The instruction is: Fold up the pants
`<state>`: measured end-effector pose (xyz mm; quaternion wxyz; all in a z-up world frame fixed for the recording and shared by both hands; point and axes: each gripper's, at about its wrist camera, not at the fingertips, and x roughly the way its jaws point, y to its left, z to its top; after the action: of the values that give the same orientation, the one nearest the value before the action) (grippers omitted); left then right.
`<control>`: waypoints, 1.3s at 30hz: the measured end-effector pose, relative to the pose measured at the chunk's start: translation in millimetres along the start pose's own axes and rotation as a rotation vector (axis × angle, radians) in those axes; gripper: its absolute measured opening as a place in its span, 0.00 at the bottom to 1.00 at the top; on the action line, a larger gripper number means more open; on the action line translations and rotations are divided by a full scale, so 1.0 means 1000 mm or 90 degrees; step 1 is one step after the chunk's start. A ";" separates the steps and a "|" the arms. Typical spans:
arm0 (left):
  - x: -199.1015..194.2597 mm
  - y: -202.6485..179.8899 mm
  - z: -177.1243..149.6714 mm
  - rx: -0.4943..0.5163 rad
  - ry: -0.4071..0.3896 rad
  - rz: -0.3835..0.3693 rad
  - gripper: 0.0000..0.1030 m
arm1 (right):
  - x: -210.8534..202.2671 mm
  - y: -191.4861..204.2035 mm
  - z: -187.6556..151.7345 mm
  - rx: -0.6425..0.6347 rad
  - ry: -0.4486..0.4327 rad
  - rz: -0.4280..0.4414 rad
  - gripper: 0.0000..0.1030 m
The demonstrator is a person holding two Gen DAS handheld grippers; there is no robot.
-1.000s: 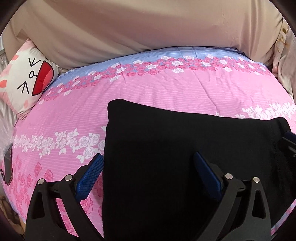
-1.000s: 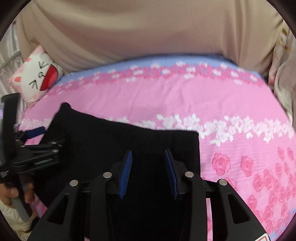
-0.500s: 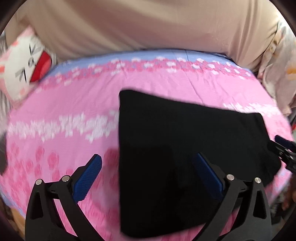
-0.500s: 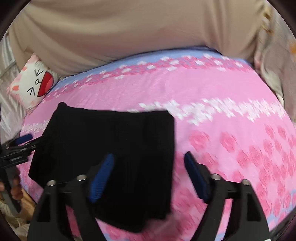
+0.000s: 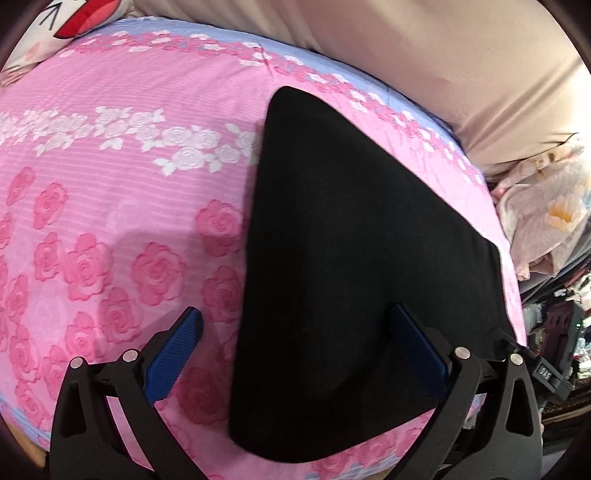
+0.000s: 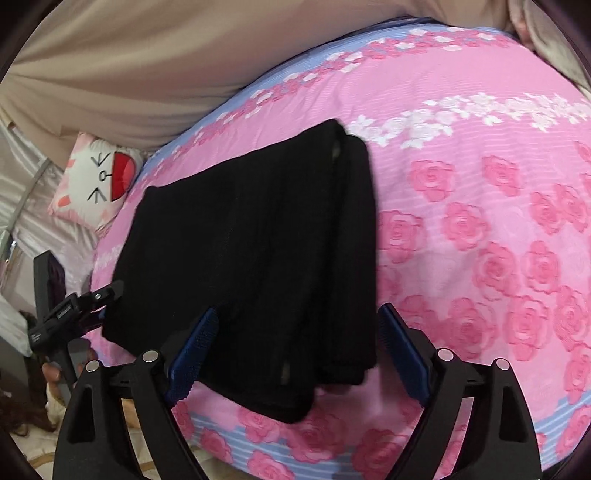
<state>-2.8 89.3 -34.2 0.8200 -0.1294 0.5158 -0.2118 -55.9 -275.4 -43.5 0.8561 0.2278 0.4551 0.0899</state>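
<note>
The black pants (image 5: 354,266) lie folded into a compact rectangle on the pink rose bedspread (image 5: 110,206). In the right wrist view the pants (image 6: 258,258) show stacked layers along their right edge. My left gripper (image 5: 295,350) is open and empty, held above the near left edge of the pants. My right gripper (image 6: 299,350) is open and empty, held above the near end of the pants. The left gripper also shows at the left edge of the right wrist view (image 6: 74,310).
A white cartoon-face pillow (image 6: 96,181) lies at the head of the bed, also in the left wrist view (image 5: 70,26). Beige bedding (image 6: 129,74) lies behind. A floral quilt (image 5: 546,214) and clutter sit past the bed's right side.
My right gripper has opened and let go of the pants. Both grippers have pulled back and risen, and their views have swung outward. The pants lie still.
</note>
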 end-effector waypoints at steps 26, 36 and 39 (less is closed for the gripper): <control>-0.108 -0.091 0.044 0.181 -0.123 -0.089 0.20 | -0.090 0.085 0.041 -0.127 -0.174 0.053 0.35; -0.129 -0.138 0.142 0.282 -0.316 -0.080 0.20 | -0.109 0.111 0.155 -0.231 -0.348 0.043 0.35; -0.102 -0.137 0.180 0.286 -0.338 -0.066 0.24 | -0.071 0.092 0.201 -0.211 -0.363 0.050 0.40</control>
<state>91.3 17.0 183.6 0.9216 -0.0223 0.2175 -0.3206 73.2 -281.8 149.7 0.9704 0.1187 0.1667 0.1285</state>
